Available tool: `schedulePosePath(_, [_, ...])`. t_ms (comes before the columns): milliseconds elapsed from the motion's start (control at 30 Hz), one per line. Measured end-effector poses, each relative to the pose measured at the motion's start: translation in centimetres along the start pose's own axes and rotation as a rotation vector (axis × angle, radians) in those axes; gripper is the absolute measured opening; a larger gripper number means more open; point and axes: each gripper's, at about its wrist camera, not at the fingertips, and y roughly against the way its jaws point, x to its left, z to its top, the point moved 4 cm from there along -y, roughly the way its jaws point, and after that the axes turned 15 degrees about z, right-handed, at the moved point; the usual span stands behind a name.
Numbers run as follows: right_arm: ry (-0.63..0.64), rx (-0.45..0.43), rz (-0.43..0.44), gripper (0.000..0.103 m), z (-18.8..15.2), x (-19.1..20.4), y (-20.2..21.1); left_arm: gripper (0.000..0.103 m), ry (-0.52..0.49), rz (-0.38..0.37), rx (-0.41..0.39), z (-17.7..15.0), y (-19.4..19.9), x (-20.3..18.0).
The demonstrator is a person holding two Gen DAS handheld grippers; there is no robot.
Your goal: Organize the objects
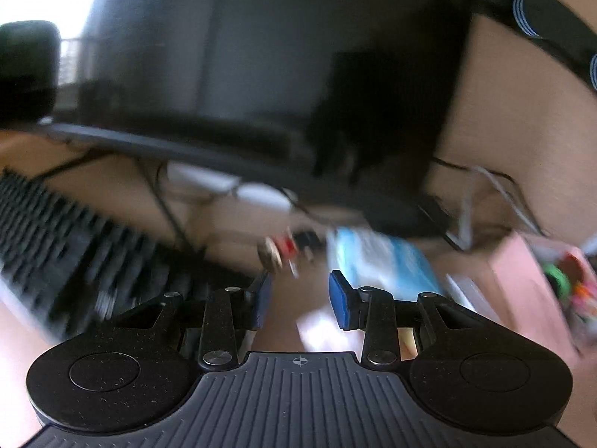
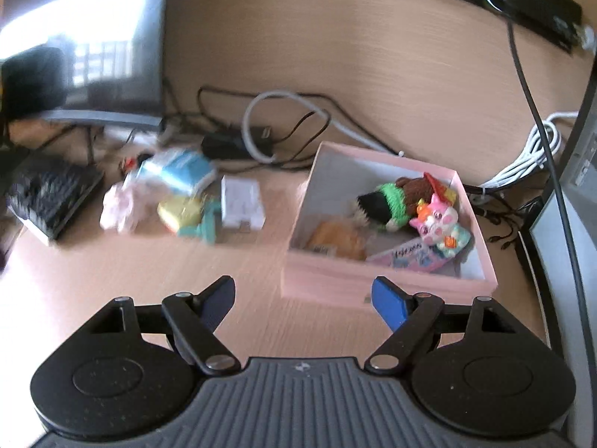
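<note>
Both grippers empty. Right gripper (image 2: pixel 304 300) jaws spread wide; pink box (image 2: pixel 388 280) just ahead and right of them, already holding toys. Loose pile (image 2: pixel 183 201) (blue pack, white block, pink wad) lies ahead-left, well apart. Left gripper (image 1: pixel 298 298) jaws part-open; blue pack (image 1: pixel 384 261) just beyond its right finger, long axis running ahead-left to near-right. Judgement: left nearer the pile

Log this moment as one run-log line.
left claw: open, empty | right claw: open, empty | pink box: holds toys | loose items: on desk
</note>
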Motion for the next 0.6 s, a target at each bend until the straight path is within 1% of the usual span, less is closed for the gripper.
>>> schedulePosePath(67, [0.025, 0.035, -0.021, 0.081, -0.7, 1.2, 0.1, 0.037, -0.024, 0.009, -0.005, 1.1, -3.3, -0.9])
schedulePosePath(167, [0.050, 0.081, -0.041, 0.081, -1.6, 2.1, 0.3, 0.037, -0.062, 0.026, 0.007, 1.5, -6.9, -2.3])
schedulePosePath(233, [0.061, 0.096, -0.059, 0.081, -1.9, 2.2, 0.3, 0.037, -0.066, 0.028, 0.012, 1.5, -8.4, -3.0])
schedulePosePath(300, [0.061, 0.105, -0.058, 0.081, -2.1, 2.0, 0.3, 0.038, -0.072, 0.026, -0.002, 1.7, -9.2, -3.6])
schedulePosePath(367, [0.062, 0.103, -0.057, 0.081, -2.0, 1.6, 0.0, 0.035, -0.065, -0.006, 0.023, 1.7, -9.7, -4.1])
schedulePosePath(433, [0.048, 0.094, -0.048, 0.081, -1.5, 1.1, -0.5, 0.034, -0.046, -0.067, 0.072, 1.2, -9.6, -4.7])
schedulePosePath(500, [0.020, 0.075, -0.013, 0.081, -0.5, 0.7, -1.1, 0.034, -0.045, -0.136, 0.107, 0.4, -8.7, -5.2])
schedulePosePath(600, [-0.005, 0.046, 0.058, 0.081, 2.2, 0.3, -2.6, 0.034, -0.037, -0.224, 0.164, -1.8, -5.9, -5.4])
